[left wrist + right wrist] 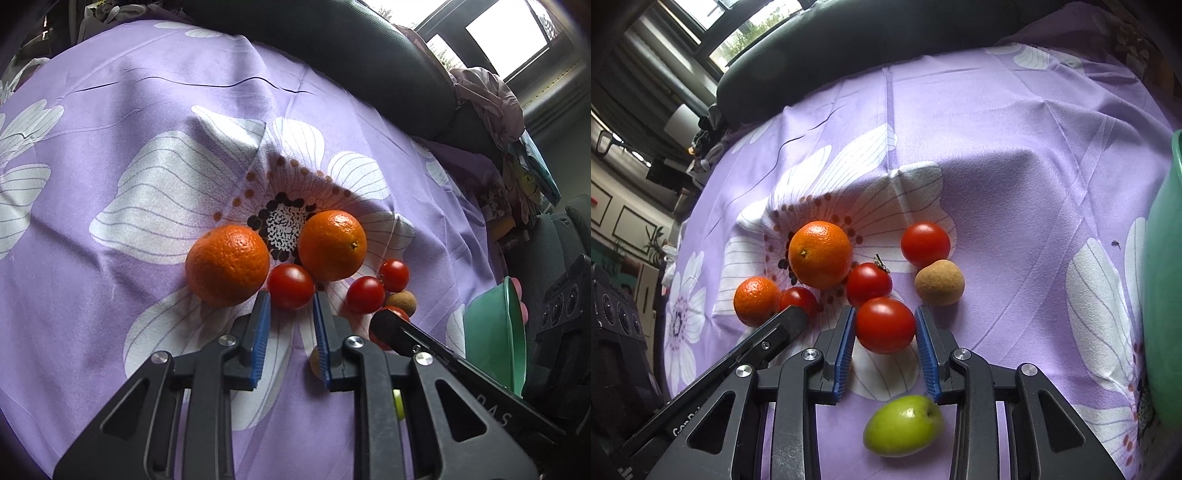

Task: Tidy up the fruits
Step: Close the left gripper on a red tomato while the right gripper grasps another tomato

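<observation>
Setting: purple flowered cloth (pixel 1015 155) spread over a soft surface, fruit gathered near its middle.
Oranges: two; the larger orange (pixel 820 254) sits beside the smaller orange (pixel 756 301) with a gap between.
Tomatoes: five red ones in a loose cluster, some touching.
Other fruit: a brown round fruit (pixel 939 282) just beside the cluster; a green fruit (pixel 903 424) under the right tool.
Container: green bowl (pixel 1163 280) at the right edge of the cloth, well apart from the cluster; probably where the fruit goes.
Right gripper (pixel 885 326): fingers apart, one either side of the nearest tomato (pixel 885 325), not yet pressing on it as far as can be told.
Left gripper (pixel 290 304): fingers apart, tips reaching a small tomato (pixel 290 286) that lies straight ahead, tight against both oranges.
Key relation: the nearest tomato lies between the right blue pads (pixel 925 347), dead ahead; round, so no long axis matters.
Nearer tool: the right, also on the bowl's side.
Judgement: closing the right fingers looks like the next step; a neighbouring tomato touching it may roll.
</observation>
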{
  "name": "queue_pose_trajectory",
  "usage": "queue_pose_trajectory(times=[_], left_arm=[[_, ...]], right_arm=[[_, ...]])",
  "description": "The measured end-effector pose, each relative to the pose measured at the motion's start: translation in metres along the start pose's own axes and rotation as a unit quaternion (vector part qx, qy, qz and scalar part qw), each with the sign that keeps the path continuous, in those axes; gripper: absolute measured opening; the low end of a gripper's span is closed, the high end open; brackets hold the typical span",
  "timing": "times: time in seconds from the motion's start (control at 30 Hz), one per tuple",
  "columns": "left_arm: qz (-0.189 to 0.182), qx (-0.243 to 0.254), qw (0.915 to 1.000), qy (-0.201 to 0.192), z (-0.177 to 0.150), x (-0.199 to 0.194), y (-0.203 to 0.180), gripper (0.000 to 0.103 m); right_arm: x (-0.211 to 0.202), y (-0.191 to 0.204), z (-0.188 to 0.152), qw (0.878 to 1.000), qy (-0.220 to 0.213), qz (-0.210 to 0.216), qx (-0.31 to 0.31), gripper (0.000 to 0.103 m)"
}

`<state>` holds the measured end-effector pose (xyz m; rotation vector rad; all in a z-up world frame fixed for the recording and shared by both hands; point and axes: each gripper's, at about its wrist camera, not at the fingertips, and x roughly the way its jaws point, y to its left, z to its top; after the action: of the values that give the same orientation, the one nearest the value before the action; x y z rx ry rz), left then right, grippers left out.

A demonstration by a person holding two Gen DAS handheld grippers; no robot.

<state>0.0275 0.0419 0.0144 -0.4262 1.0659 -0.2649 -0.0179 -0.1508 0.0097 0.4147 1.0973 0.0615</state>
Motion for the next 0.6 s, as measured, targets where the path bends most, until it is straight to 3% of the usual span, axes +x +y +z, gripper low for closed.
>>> queue_pose_trajectory(times=[0.47,0.6], left_arm=[[-0.007,-0.014,0.9999,0.005,0.011,0.004,0.0,0.021],[-0.016,-0.012,0.9997,-0.015,0.016,-0.01,-0.002,0.03]], right_arm=[[-0.015,-0.008,0.001,1.0,-0.017,0.012,0.016,0.035],[-0.021,-0.011,0.001,0.999,-0.025,0.014,0.016,0.035]])
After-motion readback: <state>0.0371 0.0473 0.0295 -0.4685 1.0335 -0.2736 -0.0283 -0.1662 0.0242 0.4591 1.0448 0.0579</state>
